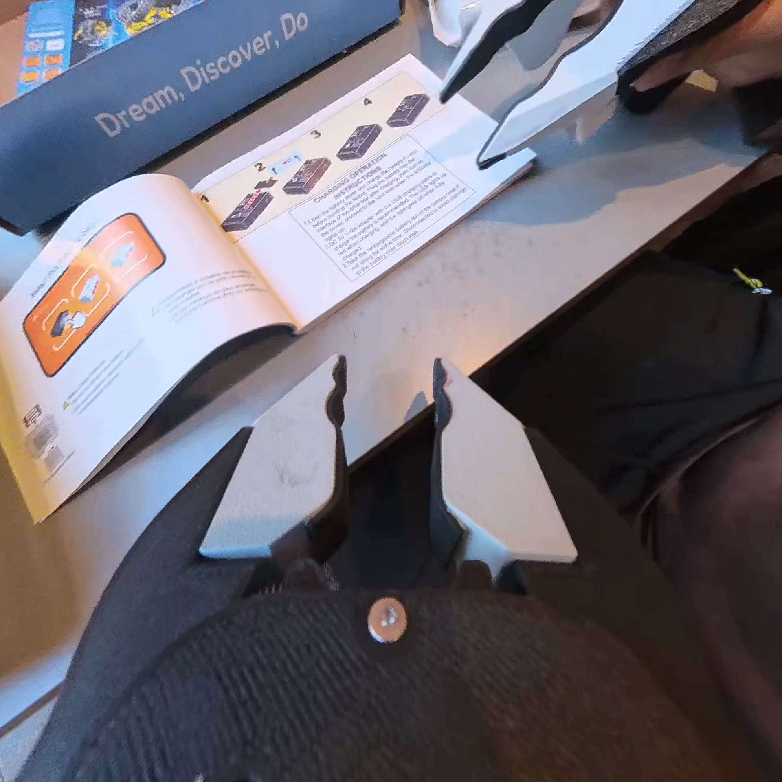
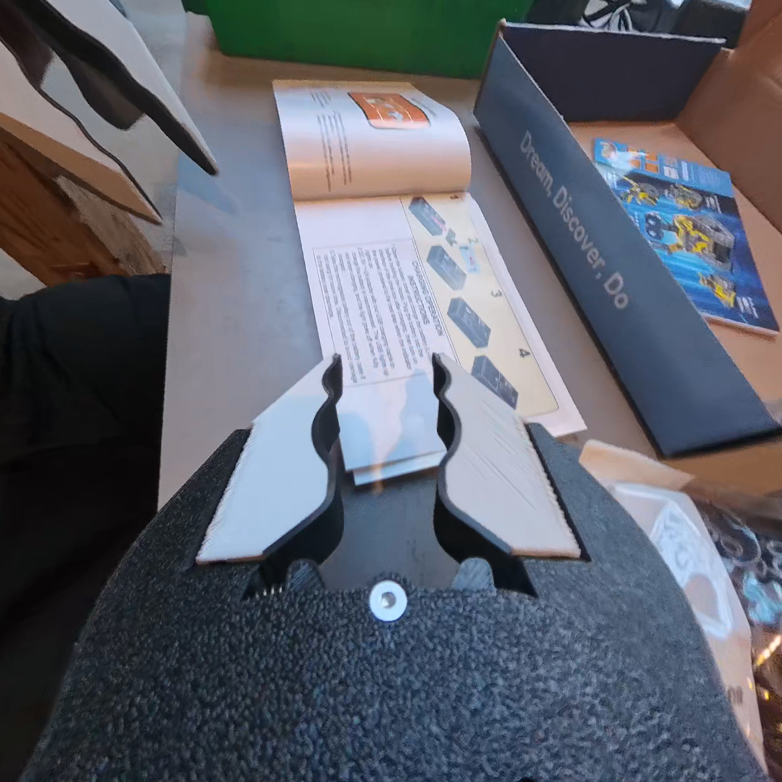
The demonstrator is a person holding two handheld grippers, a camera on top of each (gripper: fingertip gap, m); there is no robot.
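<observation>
- Left gripper [image 1: 387, 368]: jaws released, nothing between them. It hovers over the near edge of the flat grey table top [image 1: 423, 317], with a person's dark clothing [image 1: 634, 381] at 3 o'clock.
- Right gripper [image 2: 387, 364]: jaws spread and gripping nothing. The near short edge of the open white paper instruction booklet [image 2: 372, 275] lies in the gap between its fingers.
- In the left wrist view the right gripper [image 1: 463, 131] is at 1 o'clock. Its lower fingertip is at the booklet's [image 1: 338, 220] far corner and the upper one is above the page. Contact cannot be confirmed.
- The booklet lies open flat on the table [image 2: 237, 296]. Its long axis runs 12 to 6 in the right wrist view and 8 to 2 in the left wrist view, with the spine across it at mid-length.
- The page with the orange panel arches up off the table; the page with the numbered pictures lies flat.
- The long dark blue cardboard box [image 2: 613, 275] lies parallel to the booklet, just beside it at 2 o'clock.
- Beyond the box, a blue printed leaflet [image 2: 677, 237] sits in a brown cardboard tray.
- Green plastic bin [image 2: 359, 38] at 12 o'clock; clear plastic bag of small parts [image 2: 698, 592] at 4 o'clock.
</observation>
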